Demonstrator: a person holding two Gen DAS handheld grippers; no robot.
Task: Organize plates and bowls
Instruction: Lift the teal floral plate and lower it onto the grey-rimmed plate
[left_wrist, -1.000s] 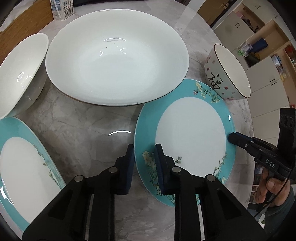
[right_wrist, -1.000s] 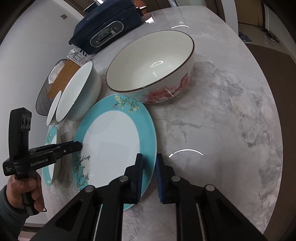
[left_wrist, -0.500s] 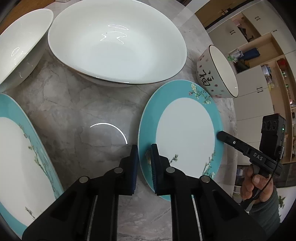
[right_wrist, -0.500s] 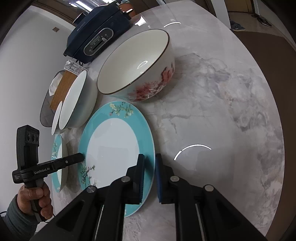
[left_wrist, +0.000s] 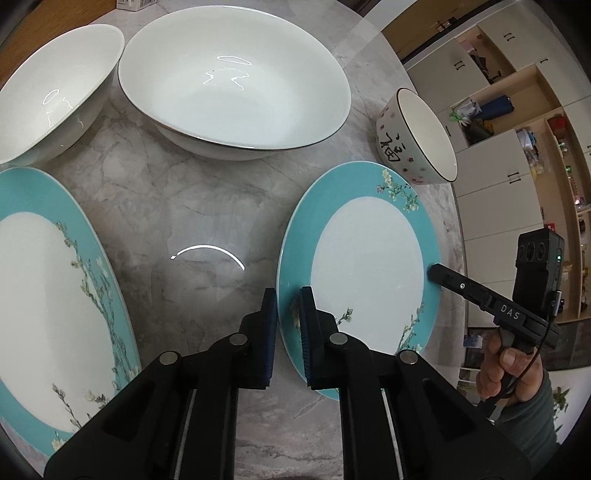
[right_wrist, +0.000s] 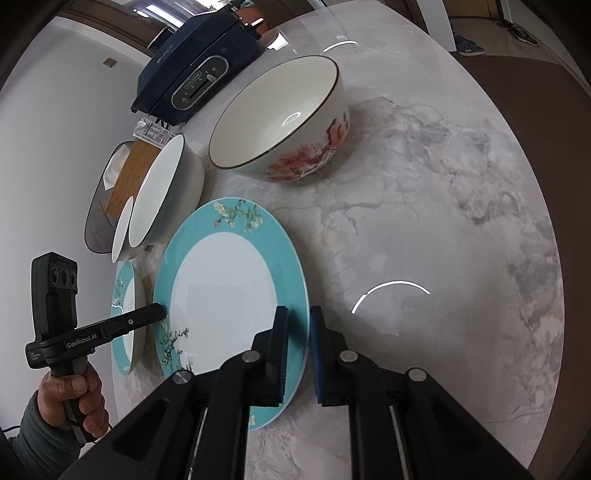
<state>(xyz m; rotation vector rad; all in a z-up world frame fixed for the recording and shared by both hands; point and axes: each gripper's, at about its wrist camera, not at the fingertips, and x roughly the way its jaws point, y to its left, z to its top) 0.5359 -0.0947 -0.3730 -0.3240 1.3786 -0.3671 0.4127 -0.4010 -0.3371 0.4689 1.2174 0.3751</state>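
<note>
Left wrist view: the left claw (left_wrist: 288, 325) pinches the near rim of the teal plate (left_wrist: 365, 254) lying on the tabletop (left_wrist: 177, 206). Right wrist view: the right claw (right_wrist: 297, 347) pinches the opposite rim. Nothing looks stacked yet; the second teal plate (left_wrist: 44, 295) and bowls remain.

1. A grey-veined marble table (right_wrist: 424, 192) is carrying everything in both views; curved light reflections are showing on its polished surface.
2. A dark navy countertop appliance (right_wrist: 201, 70) with a control panel is sitting at the far end of the table, near the wall.
3. A wooden board (right_wrist: 127, 177) is lying just in front of the appliance, with a printed carton (right_wrist: 155, 133) sitting at its far end.
4. White cabinets with open shelves (left_wrist: 517, 122) are standing beyond the table edge in the left wrist view; assorted items are filling the shelves, too small to identify.
5. A pair of shoes (right_wrist: 469, 46) is resting on the floor beyond the table.
</note>
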